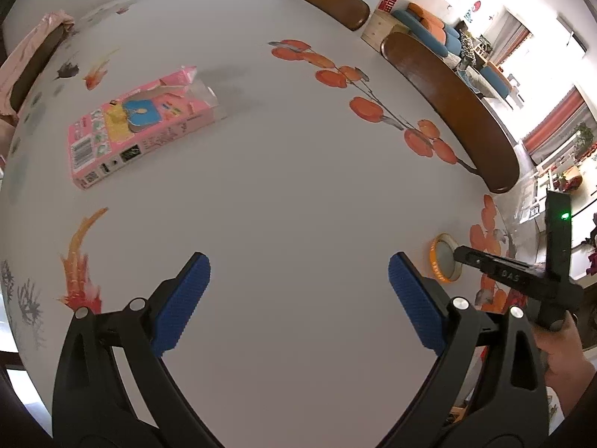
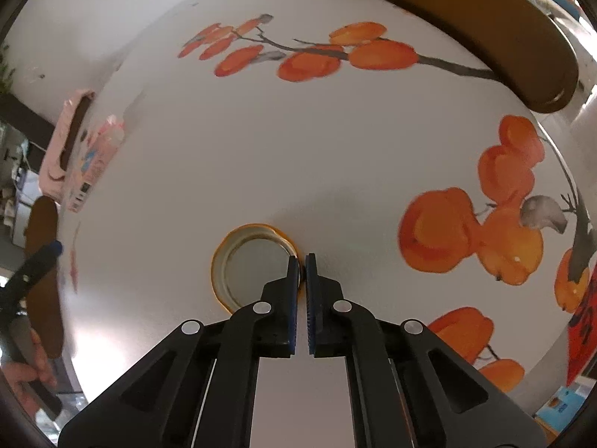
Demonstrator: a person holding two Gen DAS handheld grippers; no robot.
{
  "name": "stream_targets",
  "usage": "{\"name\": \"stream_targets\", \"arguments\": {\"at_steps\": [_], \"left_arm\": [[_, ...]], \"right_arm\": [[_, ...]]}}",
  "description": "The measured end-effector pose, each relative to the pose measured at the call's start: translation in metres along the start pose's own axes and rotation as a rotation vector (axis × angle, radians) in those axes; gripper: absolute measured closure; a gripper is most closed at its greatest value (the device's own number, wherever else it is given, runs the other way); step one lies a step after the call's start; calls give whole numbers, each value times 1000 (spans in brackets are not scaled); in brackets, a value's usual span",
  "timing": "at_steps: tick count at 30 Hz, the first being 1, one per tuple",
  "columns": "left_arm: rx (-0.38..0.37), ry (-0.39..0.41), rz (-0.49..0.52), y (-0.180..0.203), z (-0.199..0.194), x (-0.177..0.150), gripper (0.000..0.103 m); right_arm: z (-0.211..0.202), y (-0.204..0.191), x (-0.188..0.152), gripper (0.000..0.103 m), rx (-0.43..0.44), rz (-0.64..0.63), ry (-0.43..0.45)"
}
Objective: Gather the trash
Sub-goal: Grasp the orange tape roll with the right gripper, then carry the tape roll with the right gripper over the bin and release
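Note:
An orange-rimmed jar lid [image 2: 253,261] lies upside down on the white table. My right gripper [image 2: 302,261] is shut on the lid's right rim, one pad inside and one outside. In the left wrist view the lid [image 1: 444,261] sits at the right with the right gripper's finger on it. A torn-open pink carton [image 1: 138,127] lies flat at the table's far left; it also shows in the right wrist view [image 2: 93,160]. My left gripper [image 1: 298,280] is open and empty above the table's middle.
The white table [image 1: 298,171] is printed with orange fruit branches and fish. Two dark wooden chair backs [image 1: 447,108] stand along its far right edge. A pink cloth [image 1: 33,52] drapes a chair at the far left.

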State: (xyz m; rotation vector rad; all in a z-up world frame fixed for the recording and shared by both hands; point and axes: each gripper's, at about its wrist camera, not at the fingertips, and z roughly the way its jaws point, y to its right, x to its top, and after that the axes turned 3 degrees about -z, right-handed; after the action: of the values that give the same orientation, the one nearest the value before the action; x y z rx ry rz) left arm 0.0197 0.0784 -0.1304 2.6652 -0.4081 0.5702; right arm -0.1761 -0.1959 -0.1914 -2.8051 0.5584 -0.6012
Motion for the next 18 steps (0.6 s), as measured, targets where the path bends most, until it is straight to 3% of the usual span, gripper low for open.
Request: {"name": "stream_targets", "arguments": {"at_steps": [10,15,18], "left_arm": [[53,73,-79,-37,-25,4,9],[153,133,-205,-77,-59,-19,9],[237,164,-321,-104,-86,-51,9]], "right_arm": [[-9,-86,41,99,157,-177,35],[2,-158,47,99,271,-354,-17],[13,-212,37,99,357,-491,-76]]}}
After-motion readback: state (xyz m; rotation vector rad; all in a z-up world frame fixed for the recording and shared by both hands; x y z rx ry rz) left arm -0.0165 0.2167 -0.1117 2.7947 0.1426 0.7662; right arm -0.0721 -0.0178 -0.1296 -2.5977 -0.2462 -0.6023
